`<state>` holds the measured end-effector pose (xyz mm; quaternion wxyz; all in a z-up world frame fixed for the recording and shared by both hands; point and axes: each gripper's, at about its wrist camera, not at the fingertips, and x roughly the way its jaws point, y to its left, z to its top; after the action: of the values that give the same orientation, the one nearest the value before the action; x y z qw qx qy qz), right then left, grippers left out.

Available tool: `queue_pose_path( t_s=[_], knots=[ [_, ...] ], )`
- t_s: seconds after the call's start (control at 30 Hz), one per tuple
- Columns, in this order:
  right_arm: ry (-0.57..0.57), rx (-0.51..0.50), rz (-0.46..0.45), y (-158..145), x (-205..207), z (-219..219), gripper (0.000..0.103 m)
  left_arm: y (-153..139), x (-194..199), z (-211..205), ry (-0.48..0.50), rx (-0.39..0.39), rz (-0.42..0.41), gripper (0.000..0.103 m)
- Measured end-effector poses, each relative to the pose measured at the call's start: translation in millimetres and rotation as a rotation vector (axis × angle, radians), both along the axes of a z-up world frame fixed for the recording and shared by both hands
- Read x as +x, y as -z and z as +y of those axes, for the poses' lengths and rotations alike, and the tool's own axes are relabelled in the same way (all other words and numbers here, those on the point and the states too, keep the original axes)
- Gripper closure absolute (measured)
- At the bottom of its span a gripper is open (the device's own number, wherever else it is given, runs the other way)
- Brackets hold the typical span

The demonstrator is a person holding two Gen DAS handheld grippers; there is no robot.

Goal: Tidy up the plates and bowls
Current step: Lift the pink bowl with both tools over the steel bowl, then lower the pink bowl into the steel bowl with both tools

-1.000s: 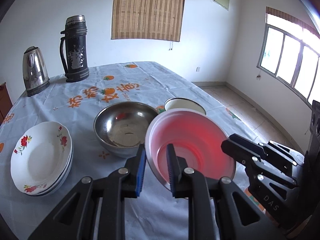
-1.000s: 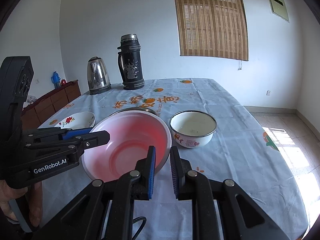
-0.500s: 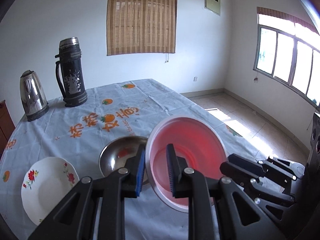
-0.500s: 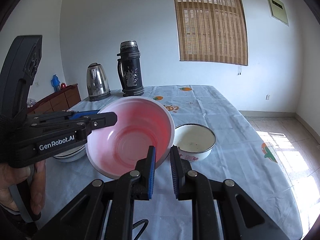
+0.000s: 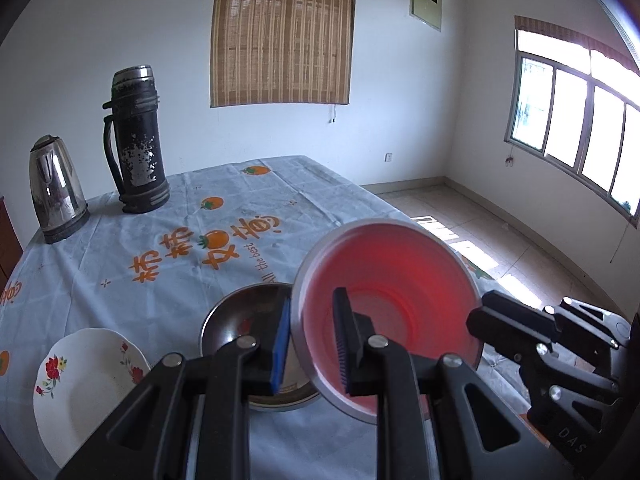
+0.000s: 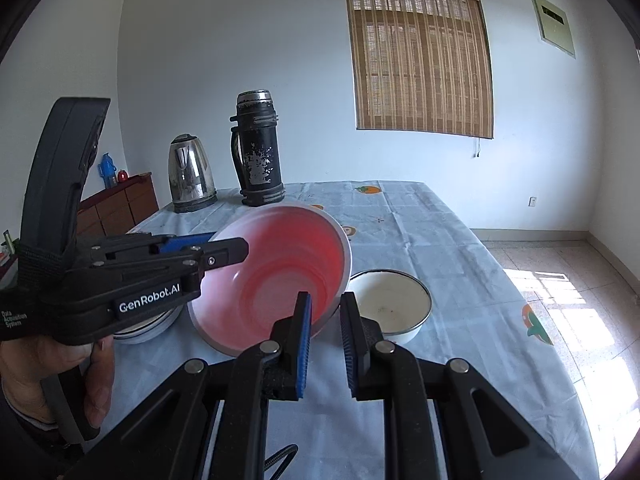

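Observation:
A pink plastic bowl [image 5: 396, 300] is held in the air, tilted, above the table. My left gripper [image 5: 310, 344] is shut on its left rim. My right gripper [image 6: 325, 340] is shut on its right rim; the bowl also shows in the right wrist view [image 6: 280, 272]. A steel bowl [image 5: 236, 324] sits on the table under and behind the left fingers. A stack of white flowered plates [image 5: 84, 380] lies to its left. A white enamel bowl [image 6: 390, 300] stands on the table right of the pink bowl.
A black thermos [image 5: 136, 140] and a steel kettle [image 5: 54, 190] stand at the table's far left end. The table [image 5: 248, 200] wears a light blue cloth with orange prints. A wooden cabinet [image 6: 120, 204] stands left of the table. The floor drops off at right.
Both grippers have lifted the pink bowl up off the table and tilted it. The steel bowl, plates and enamel bowl stay in place below.

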<state>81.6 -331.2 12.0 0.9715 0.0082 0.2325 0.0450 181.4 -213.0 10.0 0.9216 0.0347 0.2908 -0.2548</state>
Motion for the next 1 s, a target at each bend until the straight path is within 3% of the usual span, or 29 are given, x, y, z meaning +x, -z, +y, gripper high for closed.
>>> queue_pose_path(
  t_s=[0.5, 1.0],
  knots=[
    [0.001, -0.051, -0.007, -3, 39, 18, 0.087, 16, 26, 22, -0.041, -0.044, 0.076, 0.085],
    [-0.026, -0.043, 0.058, 8, 63, 20, 0.087, 26, 40, 33, -0.073, -0.049, 0.116, 0.085]
  ],
)
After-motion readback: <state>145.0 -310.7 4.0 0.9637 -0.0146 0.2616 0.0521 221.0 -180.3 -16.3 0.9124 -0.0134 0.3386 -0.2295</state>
